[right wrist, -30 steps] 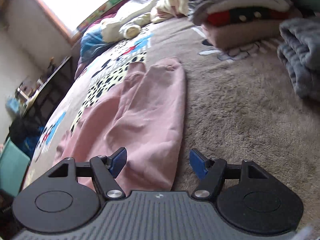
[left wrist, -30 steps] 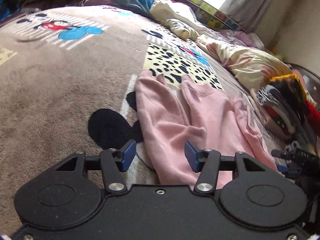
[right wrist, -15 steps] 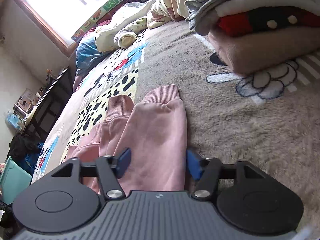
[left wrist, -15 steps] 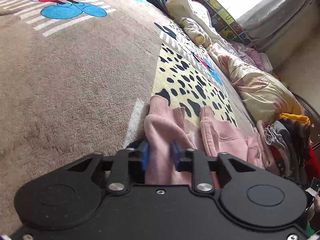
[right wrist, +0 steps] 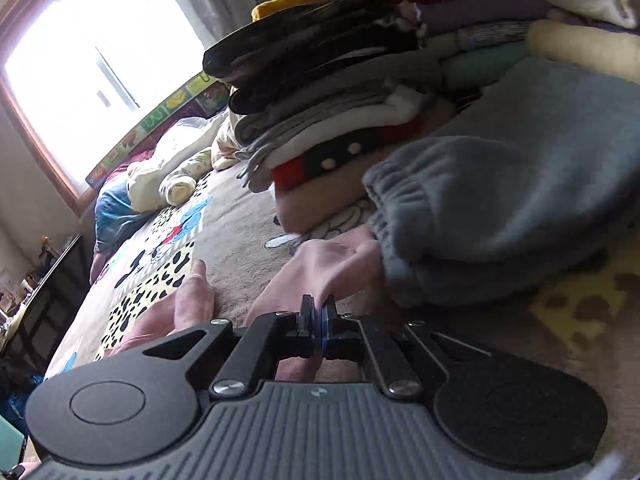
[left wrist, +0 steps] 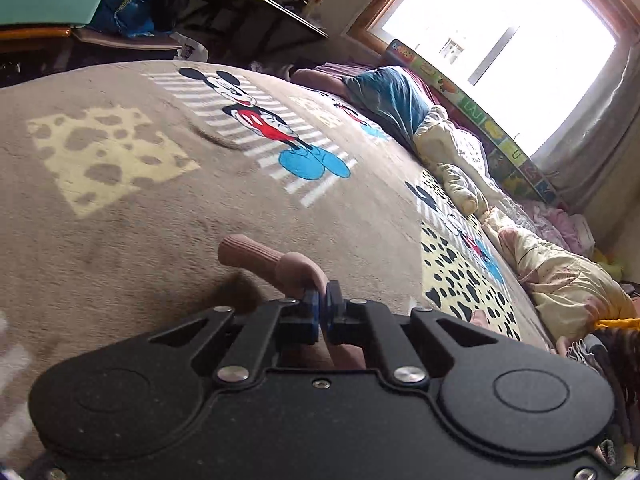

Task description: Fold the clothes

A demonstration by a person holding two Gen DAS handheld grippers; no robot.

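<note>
My left gripper point(left wrist: 322, 305) is clamped tight on a pink garment point(left wrist: 280, 266), blue pads pinched w/ the cloth between them; the ribbed cuff end sticks out up and to the left of the pads, lifted off the brown blanket point(left wrist: 120, 240). Mickey print point(left wrist: 256, 114) sits further back on the blanket, w/ a yellow spotted patch point(left wrist: 100, 152) to its left, a blue pillow point(left wrist: 390, 98) and cream bedding point(left wrist: 456, 160) by the bright window point(left wrist: 500, 28). My right gripper point(right wrist: 319, 312) is likewise closed on the pink garment point(right wrist: 324, 264), a fold of it caught between the pads; another part of the pink cloth point(right wrist: 192, 300) lies just left of that, on the dalmatian-spot patch edge. Grey fleece item point(right wrist: 500, 208) lies just right of the held fold, touching it, and behind it stands a tall pile of folded clothes point(right wrist: 340, 120).
</note>
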